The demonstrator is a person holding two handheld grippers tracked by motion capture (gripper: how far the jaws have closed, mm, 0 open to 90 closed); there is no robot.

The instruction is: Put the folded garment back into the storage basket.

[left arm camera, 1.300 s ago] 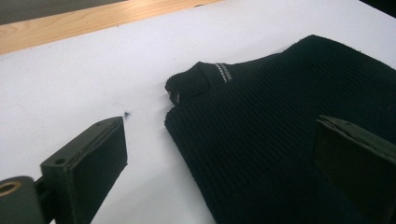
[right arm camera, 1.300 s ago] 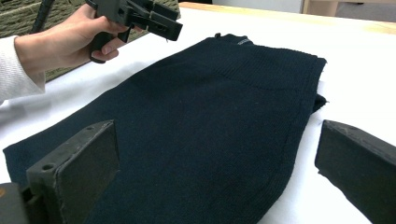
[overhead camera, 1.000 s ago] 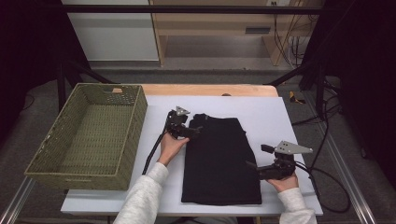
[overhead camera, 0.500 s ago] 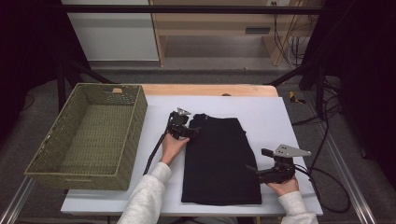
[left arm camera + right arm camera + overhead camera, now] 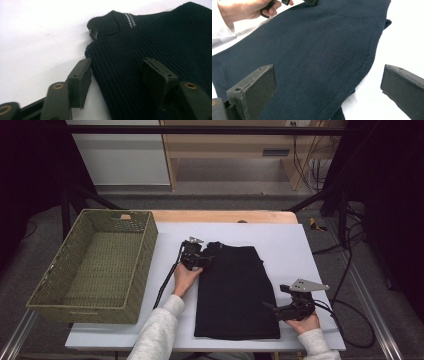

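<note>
— While the high view shows the black sweater (image 5: 235,290) folded mid-surface, what has the left claw (image 5: 204,260) done?
— At its far-left corner, the jaws have just been closing.
— And its own view?
— Knit edge (image 5: 140,50) between the jaws, not yet pinched.
— The right claw (image 5: 329,87)?
— It gapes wide over the near-right edge, so the lift likely comes next.

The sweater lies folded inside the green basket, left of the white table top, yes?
Not inside: the high view shows the sweater folded on the white table top, right of the green basket. The rest is right.
</note>
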